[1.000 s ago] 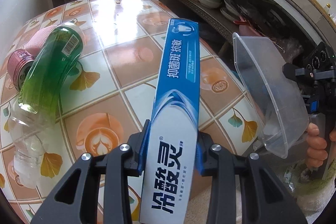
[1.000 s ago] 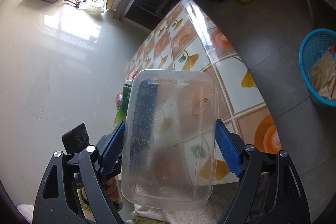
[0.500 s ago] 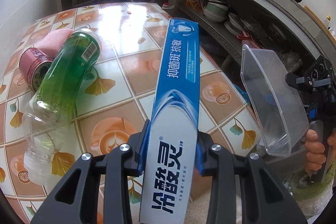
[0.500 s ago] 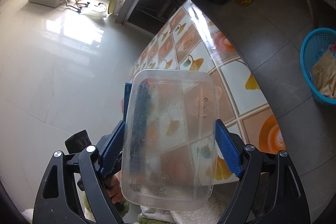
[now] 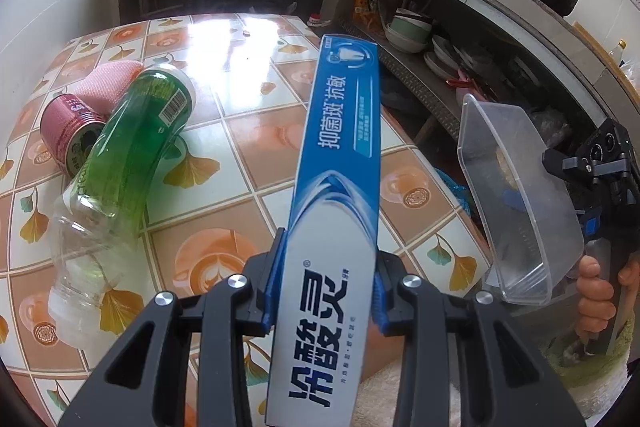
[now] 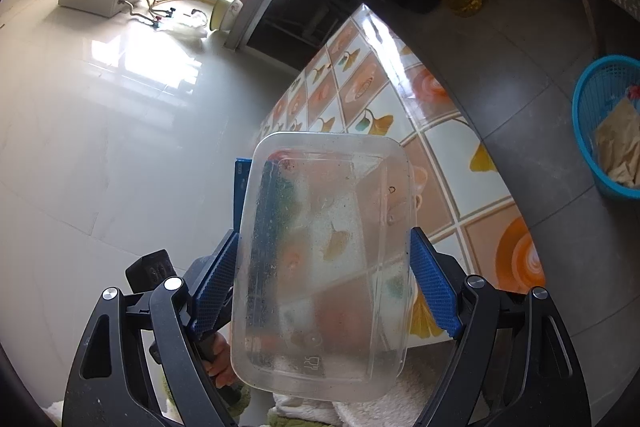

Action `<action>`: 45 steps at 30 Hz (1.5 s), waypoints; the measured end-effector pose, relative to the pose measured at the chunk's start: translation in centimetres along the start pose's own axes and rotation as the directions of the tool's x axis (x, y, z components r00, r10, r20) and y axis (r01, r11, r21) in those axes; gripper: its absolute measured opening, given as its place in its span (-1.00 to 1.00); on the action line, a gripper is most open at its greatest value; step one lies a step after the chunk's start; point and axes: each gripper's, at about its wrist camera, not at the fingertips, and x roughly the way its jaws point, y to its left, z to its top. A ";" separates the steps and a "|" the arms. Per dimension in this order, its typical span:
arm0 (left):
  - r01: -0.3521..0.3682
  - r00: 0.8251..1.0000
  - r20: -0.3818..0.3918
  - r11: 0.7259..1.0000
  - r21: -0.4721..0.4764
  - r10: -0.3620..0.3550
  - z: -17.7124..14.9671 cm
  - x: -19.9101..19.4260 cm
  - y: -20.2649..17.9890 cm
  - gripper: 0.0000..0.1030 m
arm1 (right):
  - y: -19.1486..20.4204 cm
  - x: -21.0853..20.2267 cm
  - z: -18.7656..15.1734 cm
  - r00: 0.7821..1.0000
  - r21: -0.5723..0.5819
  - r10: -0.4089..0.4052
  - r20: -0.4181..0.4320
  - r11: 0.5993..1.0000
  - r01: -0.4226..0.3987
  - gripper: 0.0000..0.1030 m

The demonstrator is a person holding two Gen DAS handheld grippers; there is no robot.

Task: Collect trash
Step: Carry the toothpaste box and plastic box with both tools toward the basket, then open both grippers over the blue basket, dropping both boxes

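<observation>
Kitchen clean-up, midway: over the tiled surface [image 5: 248, 147] your left gripper [image 5: 326, 279] has its fingers pinching a blue toothpaste box [image 5: 340, 163], while your right gripper [image 6: 324, 283] clamps a clear plastic container [image 6: 324, 259] off the surface's right edge. Still lying near the left edge: a green bottle [image 5: 132, 151] and a red can [image 5: 68, 135]. A blue basket [image 6: 604, 123] waits on the floor.

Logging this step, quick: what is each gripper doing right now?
Left gripper: shut on the blue toothpaste box.
Right gripper: shut on the clear plastic container, gripped across its sides.
</observation>
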 end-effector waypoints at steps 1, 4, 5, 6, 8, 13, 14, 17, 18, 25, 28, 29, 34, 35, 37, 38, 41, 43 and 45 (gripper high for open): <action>0.002 1.000 0.002 1.000 -0.002 -0.002 0.0 -0.1 0.0 -0.33 | 0.0 0.0 0.0 1.000 0.000 0.001 -0.001 1.000 -0.001 0.52; 0.004 1.000 0.008 1.000 -0.004 -0.004 0.0 -0.3 0.1 -0.33 | 0.2 -0.1 -0.1 1.000 -0.001 0.002 0.001 1.000 -0.002 0.52; 0.005 1.000 0.009 1.000 -0.005 -0.005 -0.1 -0.3 0.1 -0.33 | 0.2 0.0 -0.1 1.000 -0.001 0.003 0.001 1.000 -0.003 0.52; 0.004 1.000 0.008 1.000 -0.005 -0.004 -0.1 -0.3 0.1 -0.33 | 0.2 0.0 -0.1 1.000 -0.001 0.005 0.001 1.000 -0.005 0.52; 0.005 1.000 0.009 1.000 -0.005 -0.005 -0.1 -0.4 0.1 -0.33 | 0.2 0.2 -0.1 1.000 0.000 0.005 0.001 1.000 -0.005 0.52; 0.005 1.000 0.007 1.000 -0.002 -0.005 -0.1 -0.3 0.2 -0.33 | 0.1 0.5 -0.1 1.000 0.008 0.015 -0.001 1.000 -0.015 0.52; 0.005 1.000 0.008 1.000 -0.003 -0.005 0.0 -0.3 0.2 -0.33 | 0.0 0.5 -0.1 1.000 0.009 0.017 0.000 1.000 -0.017 0.52; 0.007 1.000 0.009 1.000 -0.003 -0.007 -0.1 -0.3 0.1 -0.33 | -0.1 0.4 0.0 1.000 0.012 0.023 0.005 1.000 -0.023 0.52; 0.008 1.000 0.008 1.000 -0.002 -0.008 -0.1 -0.3 0.0 -0.33 | -0.2 0.3 -0.1 1.000 0.013 0.027 0.007 1.000 -0.027 0.52; 0.040 0.999 0.008 0.998 0.044 -0.040 1.2 -0.2 -2.1 -0.33 | -1.9 -3.3 0.7 0.994 0.034 0.033 0.102 0.999 -0.036 0.52; 0.087 0.996 0.002 0.992 0.097 -0.088 3.0 0.2 -4.9 -0.33 | -3.4 -7.4 1.1 0.979 0.050 0.005 0.203 0.999 -0.016 0.52; 0.104 0.995 -0.003 0.988 0.116 -0.104 3.7 0.5 -5.9 -0.33 | -4.0 -8.7 1.1 0.972 0.058 -0.012 0.235 0.998 -0.002 0.52; 0.213 0.976 -0.089 0.956 0.202 -0.199 7.0 3.9 -12.2 -0.33 | -9.2 -15.3 0.1 0.917 0.174 -0.126 0.378 0.983 0.063 0.52; 0.231 0.971 -0.115 0.946 0.226 -0.210 7.5 4.9 -13.7 -0.33 | -10.2 -16.0 -0.3 0.907 0.201 -0.149 0.393 0.977 0.073 0.52; 0.284 0.952 -0.185 0.930 0.234 -0.244 8.5 7.3 -16.0 -0.33 | -12.5 -17.2 -1.2 0.889 0.261 -0.198 0.413 0.961 0.093 0.52; 0.314 0.936 -0.237 0.923 0.223 -0.261 8.9 9.0 -17.4 -0.33 | -13.4 -17.3 -1.6 0.883 0.288 -0.219 0.415 0.952 0.101 0.52; 0.355 0.887 -0.375 0.917 0.184 -0.269 9.7 14.3 -21.0 -0.33 | -16.9 -17.2 -2.7 0.874 0.377 -0.275 0.400 0.919 0.117 0.52; 0.370 0.852 -0.447 0.918 0.144 -0.274 9.9 17.5 -22.6 -0.33 | -18.8 -16.4 -3.1 0.874 0.424 -0.303 0.381 0.897 0.126 0.52; 0.368 0.825 -0.500 0.922 0.121 -0.264 9.9 20.5 -24.0 -0.33 | -20.6 -15.8 -3.0 0.879 0.459 -0.317 0.357 0.879 0.131 0.52</action>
